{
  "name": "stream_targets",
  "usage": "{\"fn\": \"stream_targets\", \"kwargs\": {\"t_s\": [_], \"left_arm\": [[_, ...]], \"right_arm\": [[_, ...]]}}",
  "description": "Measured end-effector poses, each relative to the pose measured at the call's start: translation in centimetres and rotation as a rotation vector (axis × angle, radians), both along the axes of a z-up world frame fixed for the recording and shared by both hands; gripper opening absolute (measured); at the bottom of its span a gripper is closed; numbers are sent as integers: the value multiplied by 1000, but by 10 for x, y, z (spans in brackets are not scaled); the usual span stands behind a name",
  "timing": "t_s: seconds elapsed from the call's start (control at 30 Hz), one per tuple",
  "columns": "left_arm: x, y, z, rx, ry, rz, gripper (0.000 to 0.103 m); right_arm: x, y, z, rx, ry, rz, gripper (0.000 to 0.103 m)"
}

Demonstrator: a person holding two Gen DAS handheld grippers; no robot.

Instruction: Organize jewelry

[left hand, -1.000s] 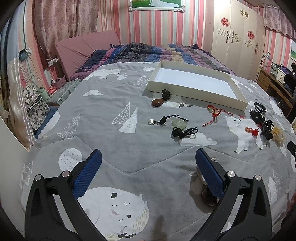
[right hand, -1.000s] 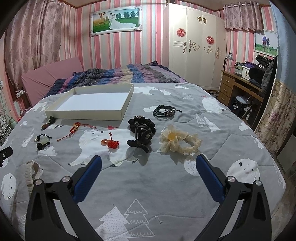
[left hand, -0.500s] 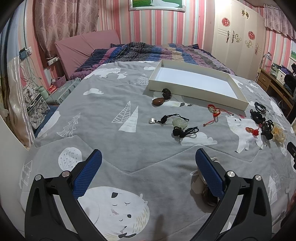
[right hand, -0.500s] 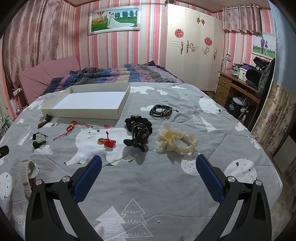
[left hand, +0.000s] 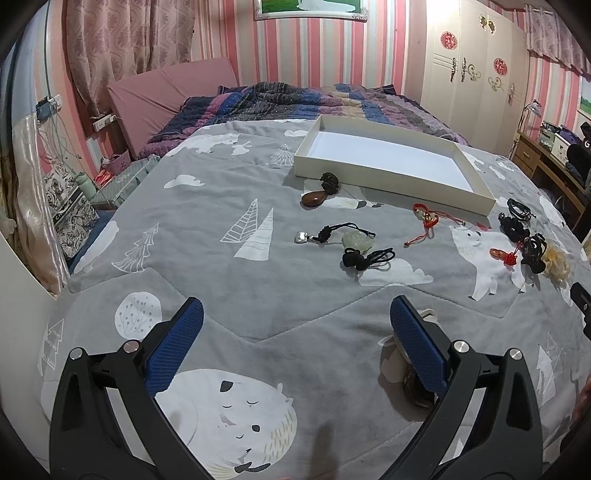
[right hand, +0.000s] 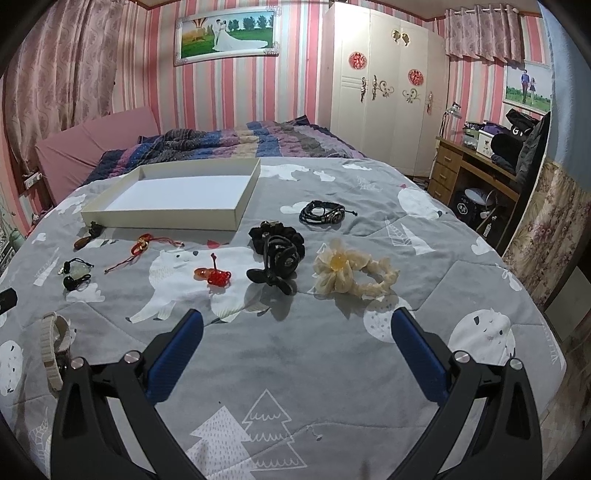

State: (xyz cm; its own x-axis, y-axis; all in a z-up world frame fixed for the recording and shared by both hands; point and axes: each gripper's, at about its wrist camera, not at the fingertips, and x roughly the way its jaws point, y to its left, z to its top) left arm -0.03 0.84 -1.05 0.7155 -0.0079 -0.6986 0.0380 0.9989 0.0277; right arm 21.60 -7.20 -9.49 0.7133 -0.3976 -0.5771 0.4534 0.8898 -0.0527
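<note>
Left hand-held gripper (left hand: 297,321) agape, hiding watch (left hand: 413,384)

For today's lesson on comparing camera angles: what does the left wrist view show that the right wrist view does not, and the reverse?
Only the left wrist view shows the left gripper, jaws open, and a bedside socket with cables. Only the right wrist view shows the right gripper, jaws open, the whole wedding picture and the watch's cream strap. Both share the white tray, the black hair clip and the cream scrunchie on the grey blanket.
</note>
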Motion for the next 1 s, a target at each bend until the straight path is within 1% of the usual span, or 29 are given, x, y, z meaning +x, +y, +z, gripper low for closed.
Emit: {"fn": "stream_targets", "kwargs": {"t_s": [0.23,0.37,0.47,0.63,0.77,0.83,0.9,1.0], "left_arm": [[1,-1,0,4,7,-2,100],[1,-3,-1,17,2,-8,100],[1,-3,-1,22,-7,-15,100],[1,-3,2,1,-20,-34,100],[2,-2,1,-24,-13,-45,100],[1,-1,1,-37,-10,-45,100],[1,-1,1,-30,-9,-43,100],[2,-2,1,-15,-1,-47,100]], "right_arm": [[2,1,-4,13,23,12,101],[2,1,-4,21,11,13,101],[3,1,-6,6,26,-5,101],[2,4,-3,10,5,18,101],[4,8,-1,-23,11,9,101],[2,9,1,-17,-4,18,101],[1,9,2,-6,-18,24,101],[1,8,2,3,-10,27,101]]}}
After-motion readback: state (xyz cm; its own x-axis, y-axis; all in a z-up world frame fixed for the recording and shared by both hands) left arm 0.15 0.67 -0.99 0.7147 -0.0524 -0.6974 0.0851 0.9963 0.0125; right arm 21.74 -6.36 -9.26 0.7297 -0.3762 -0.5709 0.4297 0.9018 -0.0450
